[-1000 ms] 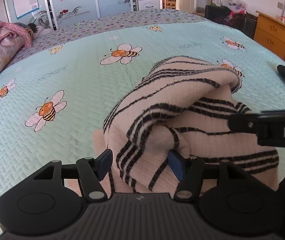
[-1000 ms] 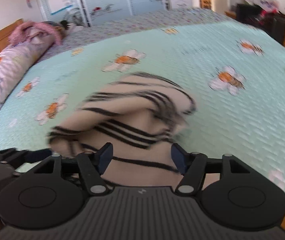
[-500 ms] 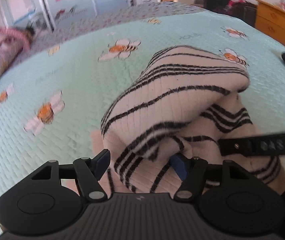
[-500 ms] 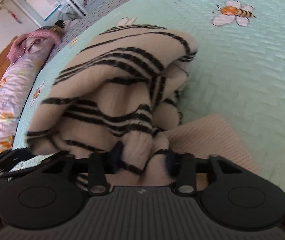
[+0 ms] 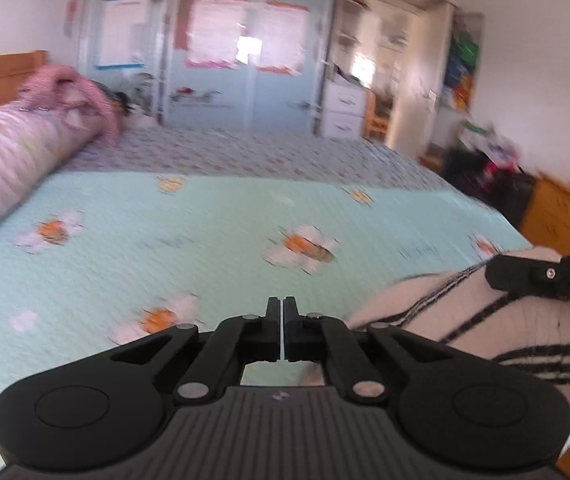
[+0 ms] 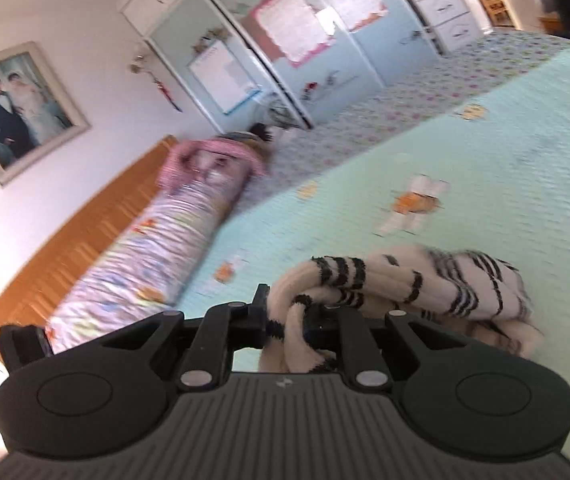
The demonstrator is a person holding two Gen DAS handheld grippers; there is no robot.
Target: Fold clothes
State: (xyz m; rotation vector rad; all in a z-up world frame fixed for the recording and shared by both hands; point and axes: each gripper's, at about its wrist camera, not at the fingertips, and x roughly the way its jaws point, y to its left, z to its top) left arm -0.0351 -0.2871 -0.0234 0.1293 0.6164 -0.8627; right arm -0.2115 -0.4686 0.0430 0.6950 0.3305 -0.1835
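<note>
A cream sweater with black stripes is bunched up over the mint bedspread, with my right gripper shut on a fold of it. In the left wrist view the same sweater shows at the lower right, and the right gripper's black arm reaches over it. My left gripper is shut with its pads together and nothing between them, to the left of the sweater. Both views are blurred by motion.
The mint bedspread with bee prints covers the bed. A long floral bolster with a pink garment lies along the wooden headboard. Wardrobe doors stand beyond the bed, a wooden cabinet at the right.
My left gripper let go of the sweater, shut empty and swung away to the left. The right gripper closed on a fold and lifted the sweater, tilting its view.
</note>
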